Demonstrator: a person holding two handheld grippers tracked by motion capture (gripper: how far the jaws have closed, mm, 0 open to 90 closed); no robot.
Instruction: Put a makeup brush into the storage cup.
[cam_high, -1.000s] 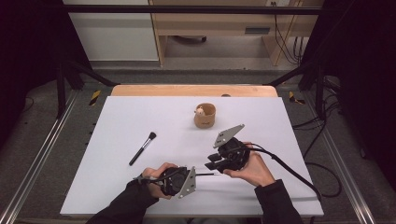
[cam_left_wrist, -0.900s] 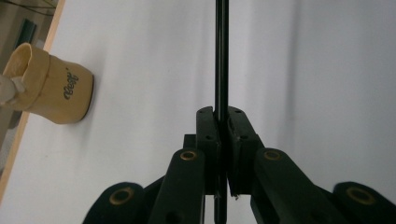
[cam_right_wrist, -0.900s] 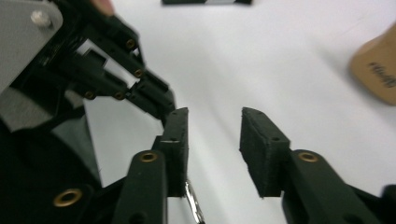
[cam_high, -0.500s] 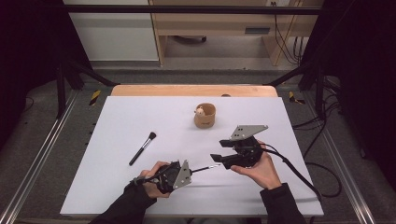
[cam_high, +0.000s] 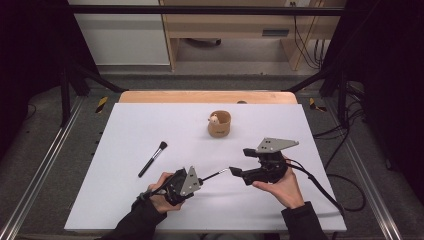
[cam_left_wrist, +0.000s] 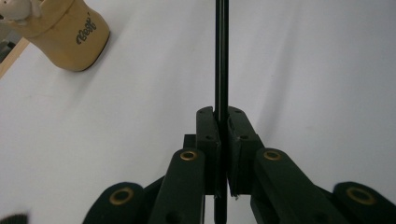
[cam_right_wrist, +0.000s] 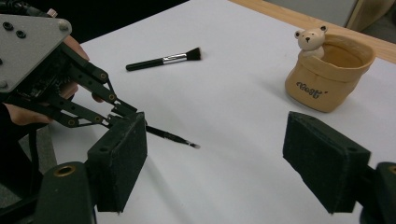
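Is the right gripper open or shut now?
Open. The right gripper has just been opening; its pads stand wide apart, nothing between them. The thin brush stays with the left gripper.

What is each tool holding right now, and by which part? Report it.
The left tool is shut on a thin black brush, clamped along its handle with the tip pointing away. The right tool, whose jaws have just been opening, holds nothing.

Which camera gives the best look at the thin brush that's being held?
The right gripper view: the thin brush shows its tip, sticking out of the left gripper. The left gripper view shows its clamped shaft; the high view, a small line.
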